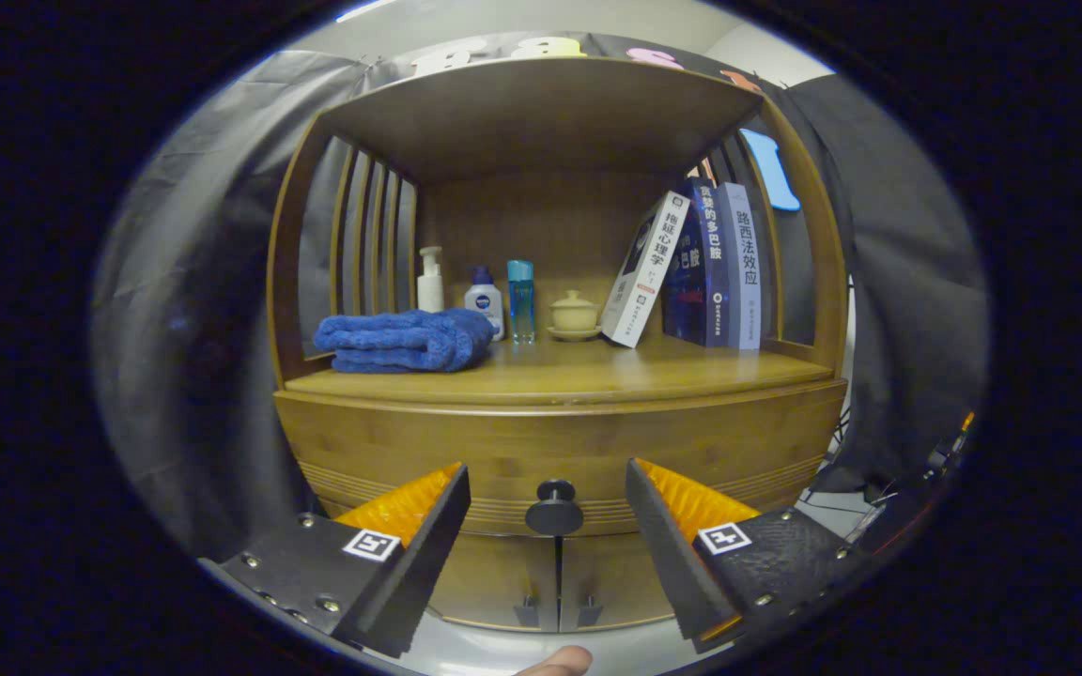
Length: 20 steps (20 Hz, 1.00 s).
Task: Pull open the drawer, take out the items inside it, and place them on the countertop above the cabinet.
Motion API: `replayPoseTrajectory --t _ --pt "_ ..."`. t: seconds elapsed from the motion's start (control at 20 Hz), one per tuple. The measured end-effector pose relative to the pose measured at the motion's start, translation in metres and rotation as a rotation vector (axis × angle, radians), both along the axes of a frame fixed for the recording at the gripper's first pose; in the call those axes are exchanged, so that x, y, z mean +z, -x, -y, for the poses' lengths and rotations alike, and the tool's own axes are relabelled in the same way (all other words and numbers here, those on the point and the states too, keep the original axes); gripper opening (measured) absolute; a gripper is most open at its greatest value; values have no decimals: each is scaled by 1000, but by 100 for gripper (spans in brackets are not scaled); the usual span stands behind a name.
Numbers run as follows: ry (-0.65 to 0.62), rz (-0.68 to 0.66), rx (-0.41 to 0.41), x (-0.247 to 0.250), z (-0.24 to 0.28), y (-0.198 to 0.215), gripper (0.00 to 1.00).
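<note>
The tongs [548, 488] stand wide apart in front of the wooden cabinet [363, 451], and the round dark knob [554, 512] of the closed drawer [691, 446] sits between the two fingers, touched by neither. On the countertop [560, 376] above, a folded blue towel [405, 341] lies near the left edge. Behind it along the back stand a white pump bottle [430, 280], a small blue-capped bottle [485, 300], a clear blue bottle [520, 299] and a lidded cup [574, 313] on a saucer. Three books [701, 268] lean at the right end. A fingertip [560, 662] shows below the tongs.
</note>
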<state>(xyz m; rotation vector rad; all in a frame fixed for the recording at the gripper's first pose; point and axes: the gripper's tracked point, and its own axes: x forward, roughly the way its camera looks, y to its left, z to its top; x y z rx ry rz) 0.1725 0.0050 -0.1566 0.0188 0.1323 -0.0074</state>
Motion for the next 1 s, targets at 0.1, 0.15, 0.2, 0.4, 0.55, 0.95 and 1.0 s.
replayPoseTrajectory --t 0.1,0.15,0.2,0.4,0.55,0.95,1.0 --pt "1 -23 16 -11 -6 -14 100" --pt "-1 -29 -1 -15 -2 -18 100" --pt "-9 -27 -9 -17 -1 -23 98" --pt "-42 8 -8 -16 -1 -38 95" --pt "-9 9 -26 -19 7 -43 92" --pt "-32 -17 -67 -38 21 -43 82" --pt "-61 -10 -71 -38 19 -42 79"
